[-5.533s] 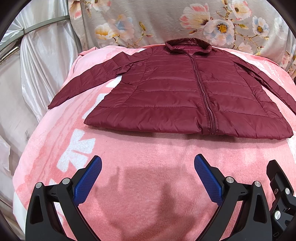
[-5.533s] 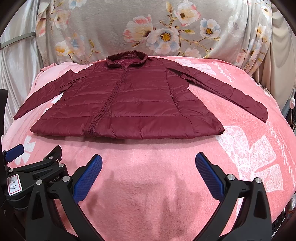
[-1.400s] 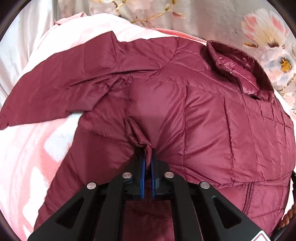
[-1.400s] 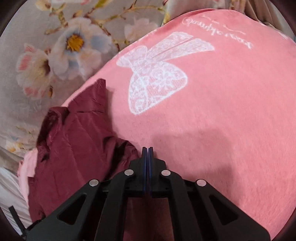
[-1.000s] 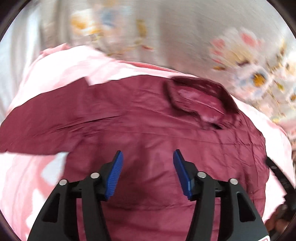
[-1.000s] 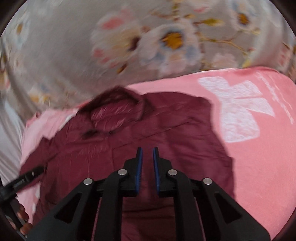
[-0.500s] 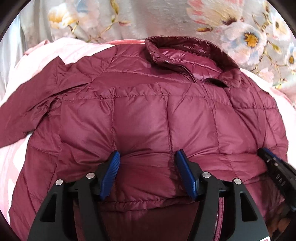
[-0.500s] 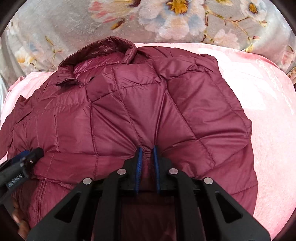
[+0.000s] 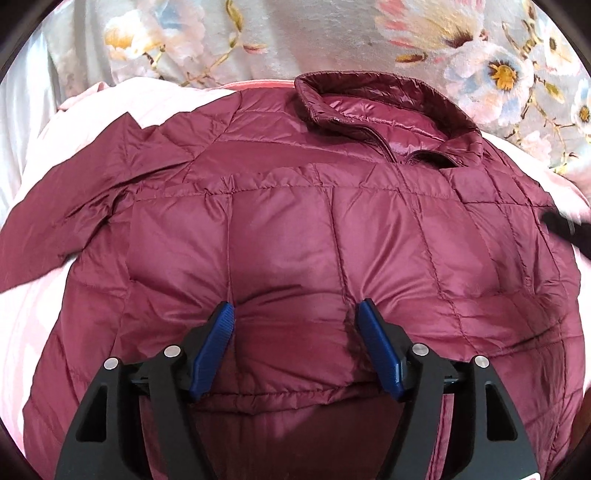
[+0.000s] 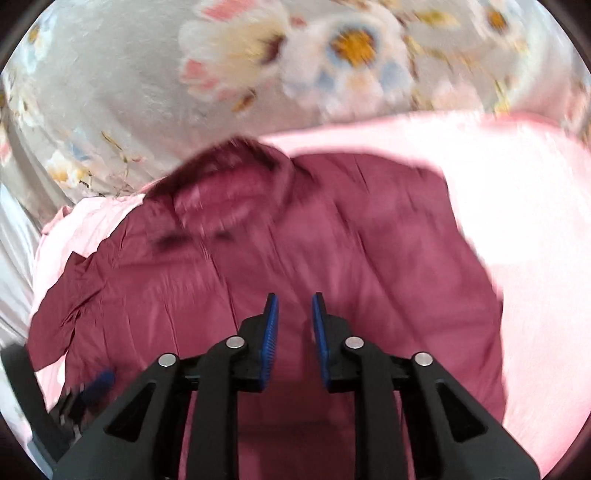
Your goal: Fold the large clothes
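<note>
Left wrist view: the left gripper (image 9: 297,314) stands with its jaws wide apart, both blue pads (image 9: 214,343) pressed down onto the quilted front of the maroon jacket (image 9: 314,229). A puffed panel of fabric bulges up between them, but the pads do not pinch it. These jaws have just been opening further. The jacket lies on a pink blanket (image 9: 33,314), collar (image 9: 373,107) toward a floral cloth (image 9: 295,33) at the back. One sleeve (image 9: 59,206) lies spread out at the left; the jacket's lower hem is hidden behind the gripper body. At the right edge a dark blurred shape (image 9: 569,229) crosses the jacket's shoulder; it cannot be identified with certainty. No container is in view.

Right wrist view is smeared by motion. The right gripper (image 10: 294,314) shows a narrow gap between its pads, and nothing is caught in it; its jaws have just been opening. The jacket (image 10: 369,258) lies beneath and beyond it on the pink blanket (image 10: 517,184), seams unreadable through the blur. In the lower left corner the other gripper (image 10: 92,384) is partly visible, cut off by the frame edge.
</note>
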Available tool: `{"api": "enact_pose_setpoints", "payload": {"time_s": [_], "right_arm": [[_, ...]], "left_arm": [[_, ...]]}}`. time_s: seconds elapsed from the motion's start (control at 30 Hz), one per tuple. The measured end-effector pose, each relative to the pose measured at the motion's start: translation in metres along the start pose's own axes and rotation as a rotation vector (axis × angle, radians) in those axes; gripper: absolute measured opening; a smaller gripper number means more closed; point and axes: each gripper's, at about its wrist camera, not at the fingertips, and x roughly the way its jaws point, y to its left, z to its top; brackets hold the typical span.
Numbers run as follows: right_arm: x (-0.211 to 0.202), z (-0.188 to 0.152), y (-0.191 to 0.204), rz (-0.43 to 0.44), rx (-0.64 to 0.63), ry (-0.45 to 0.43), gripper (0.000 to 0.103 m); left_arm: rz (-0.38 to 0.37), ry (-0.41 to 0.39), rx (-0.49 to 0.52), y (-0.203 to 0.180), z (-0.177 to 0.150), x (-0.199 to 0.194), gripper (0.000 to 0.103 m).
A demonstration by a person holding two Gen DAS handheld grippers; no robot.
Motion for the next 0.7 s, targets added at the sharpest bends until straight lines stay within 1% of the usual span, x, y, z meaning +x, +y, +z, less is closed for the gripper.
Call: {"api": "enact_pose_setpoints", "payload": {"time_s": [0.07,0.1,0.13,0.2,0.23,0.3,0.4,0.5,0.53,0.6,0.67,0.7], "right_arm": [[0.020,0.011,0.010,-0.019,-0.029,0.014,0.021],[0.031,0.013,0.013,-0.015,-0.034,0.038,0.021],[0.047,0.011,0.014,-0.020,-0.040,0.080,0.021],[0.067,-0.003,0.015,-0.053,-0.061,0.136,0.021],[0.074,-0.012,0.015,-0.056,-0.075,0.143,0.021],[0.069,-0.023,0.015,-0.061,-0.103,0.102,0.021],[0.068,-0.026,0.018,-0.084,-0.128,0.097,0.021],[0.066,-0.020,0.020,-0.098,-0.133,0.113,0.022],[0.060,-0.019,0.020,-0.096,-0.111,0.118,0.022],[0.035,-0.021,0.021,-0.054,-0.084,0.091,0.023],[0.007,-0.028,0.030,-0.030,-0.098,0.052,0.034],[-0.007,-0.035,0.035,-0.023,-0.114,0.032,0.042]], "left_arm": [[-0.001,0.009,0.005,-0.002,-0.003,-0.002,0.069],[-0.002,0.011,0.010,-0.002,-0.004,-0.002,0.069],[-0.002,0.011,0.014,-0.002,-0.006,-0.003,0.069],[-0.008,0.015,0.015,-0.001,-0.008,-0.003,0.069],[-0.013,0.015,0.014,0.000,-0.009,-0.003,0.069],[-0.019,0.012,0.010,0.001,-0.011,-0.004,0.070],[-0.021,0.007,0.004,0.001,-0.012,-0.004,0.070],[-0.031,0.012,-0.007,0.003,-0.010,-0.005,0.071],[-0.036,0.018,-0.016,0.006,-0.009,-0.006,0.071],[-0.049,0.029,-0.060,0.020,-0.007,-0.016,0.071],[-0.071,0.016,-0.125,0.043,-0.005,-0.032,0.071],[-0.081,0.006,-0.153,0.055,-0.005,-0.039,0.072]]}}
